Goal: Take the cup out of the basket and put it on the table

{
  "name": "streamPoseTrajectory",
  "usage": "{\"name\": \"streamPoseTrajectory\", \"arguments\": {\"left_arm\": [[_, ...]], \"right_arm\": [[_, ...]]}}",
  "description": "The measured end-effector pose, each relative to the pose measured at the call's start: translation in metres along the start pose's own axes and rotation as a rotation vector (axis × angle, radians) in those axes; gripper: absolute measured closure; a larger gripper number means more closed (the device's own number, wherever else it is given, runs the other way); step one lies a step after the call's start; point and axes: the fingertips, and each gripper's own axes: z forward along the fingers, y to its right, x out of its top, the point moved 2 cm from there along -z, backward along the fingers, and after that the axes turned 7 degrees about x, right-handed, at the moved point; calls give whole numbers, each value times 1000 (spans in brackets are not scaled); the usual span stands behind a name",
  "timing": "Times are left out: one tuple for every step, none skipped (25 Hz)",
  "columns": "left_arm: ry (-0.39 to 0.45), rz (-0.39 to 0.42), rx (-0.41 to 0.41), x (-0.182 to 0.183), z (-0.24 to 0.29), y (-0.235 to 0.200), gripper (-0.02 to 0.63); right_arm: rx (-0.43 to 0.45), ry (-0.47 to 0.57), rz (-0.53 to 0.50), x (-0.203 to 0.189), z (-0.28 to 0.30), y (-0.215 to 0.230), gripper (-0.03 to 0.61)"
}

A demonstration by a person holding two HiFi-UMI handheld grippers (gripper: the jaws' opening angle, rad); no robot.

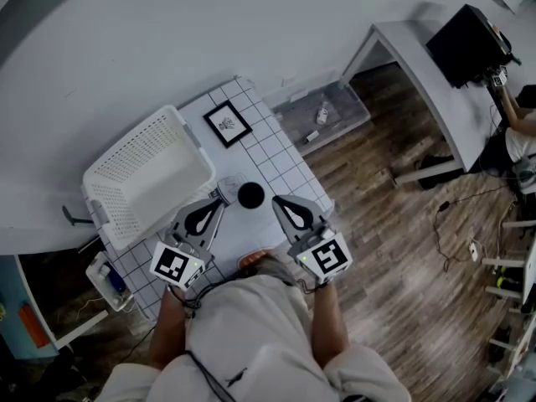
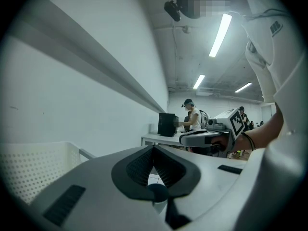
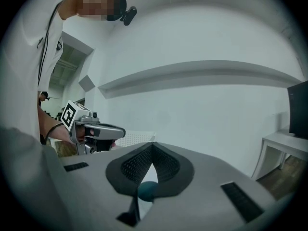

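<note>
A black cup [image 1: 250, 195] stands upright on the white tiled table [image 1: 276, 153], outside the white perforated basket [image 1: 151, 174], which looks empty and lies tilted at the table's left. My left gripper [image 1: 221, 194] points at the cup from its left and my right gripper [image 1: 276, 199] from its right, both near it and apart from it. In the left gripper view the left gripper [image 2: 154, 147] has its jaws together on nothing. The right gripper view shows the right gripper [image 3: 153, 143] the same way. The cup is hidden in both gripper views.
A small black-framed picture [image 1: 227, 123] lies on the table behind the cup. The wall runs close behind the basket. A white desk [image 1: 419, 65] with a black monitor [image 1: 465, 44] stands at the right, over wooden floor. People stand far off in the left gripper view.
</note>
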Motion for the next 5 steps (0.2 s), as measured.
{"name": "streamPoseTrajectory", "arguments": {"left_arm": [[0, -2, 0, 0, 0, 0, 606], [1, -2, 0, 0, 0, 0, 606], [0, -2, 0, 0, -1, 0, 606], [0, -2, 0, 0, -1, 0, 606], [-1, -1, -1, -1, -1, 0, 606]], "right_arm": [[0, -2, -4, 0, 0, 0, 569], [0, -4, -7, 0, 0, 0, 569], [-1, -6, -9, 0, 1, 0, 569], [-2, -8, -10, 0, 1, 0, 569], [-2, -10, -11, -1, 1, 0, 569]]}}
